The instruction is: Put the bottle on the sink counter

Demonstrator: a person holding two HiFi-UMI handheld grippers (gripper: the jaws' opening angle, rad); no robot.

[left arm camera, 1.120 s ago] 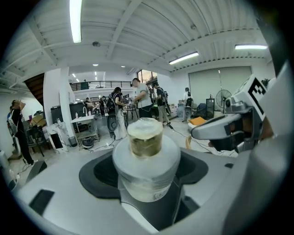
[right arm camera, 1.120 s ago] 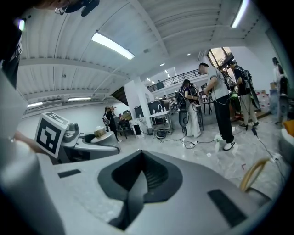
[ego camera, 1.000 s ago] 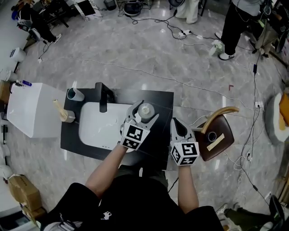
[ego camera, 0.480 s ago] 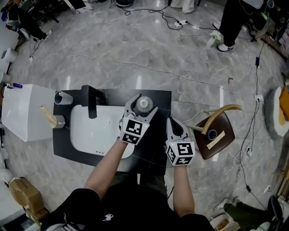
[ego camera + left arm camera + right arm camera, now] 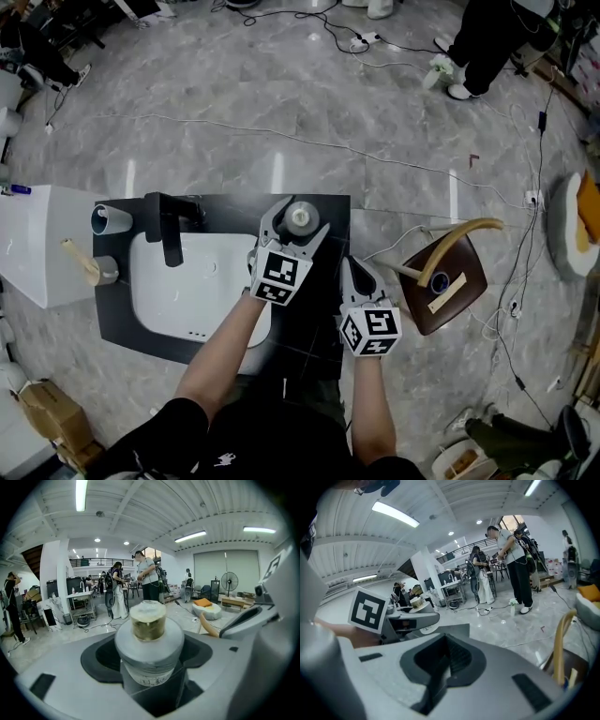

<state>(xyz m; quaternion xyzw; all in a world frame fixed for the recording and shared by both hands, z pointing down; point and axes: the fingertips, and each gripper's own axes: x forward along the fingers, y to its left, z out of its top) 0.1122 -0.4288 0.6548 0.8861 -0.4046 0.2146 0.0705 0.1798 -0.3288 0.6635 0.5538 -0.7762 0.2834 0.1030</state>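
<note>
A grey bottle point(image 5: 299, 218) with a pale cap stands upright over the far right part of the black sink counter point(image 5: 319, 319). My left gripper point(image 5: 296, 223) is shut on the bottle, one finger on each side of its body. In the left gripper view the bottle point(image 5: 149, 644) fills the gap between the wide-set jaws of the left gripper point(image 5: 150, 677). My right gripper point(image 5: 360, 274) hovers over the counter's right edge, shut and empty. In its own view, the right gripper point(image 5: 440, 667) shows its dark pads meeting.
A white basin point(image 5: 187, 291) with a black faucet point(image 5: 169, 228) takes up the counter's left half. A cup point(image 5: 108, 218) and a brush holder point(image 5: 94, 270) stand at its left end, beside a white box point(image 5: 37, 244). A brown wooden chair point(image 5: 441, 277) sits right of the counter. Cables cross the floor.
The head view has swung, so the counter sits further left and lower. Both grippers keep nearly the same place over the counter, and the bottle stays between the left jaws.
</note>
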